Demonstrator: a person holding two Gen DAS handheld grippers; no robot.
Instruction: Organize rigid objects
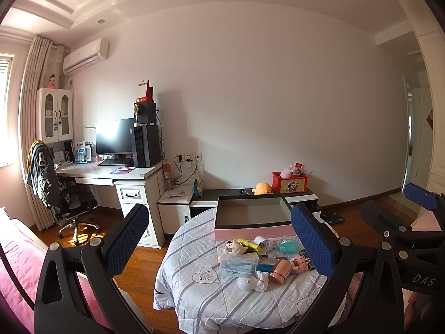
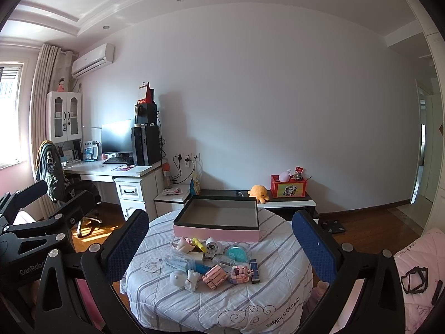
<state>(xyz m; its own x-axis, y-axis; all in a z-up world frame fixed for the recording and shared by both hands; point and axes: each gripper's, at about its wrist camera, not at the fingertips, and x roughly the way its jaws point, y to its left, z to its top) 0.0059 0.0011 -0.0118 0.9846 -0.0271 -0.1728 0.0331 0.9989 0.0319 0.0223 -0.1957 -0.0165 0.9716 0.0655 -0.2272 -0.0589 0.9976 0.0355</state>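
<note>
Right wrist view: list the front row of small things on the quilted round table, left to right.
White figurine → rose-gold striped box → pink block toy → dark blue slim box. All lie loose on the quilt, in front of the empty pink box.

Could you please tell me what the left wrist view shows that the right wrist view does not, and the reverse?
Only the left wrist view shows the right gripper at its right edge. Only the right wrist view shows the left gripper at its left edge, and a black folded frame on pink bedding. Both show the empty pink box behind a clutter of small items, including the teal case, on the striped quilt, with both grippers open.
</note>
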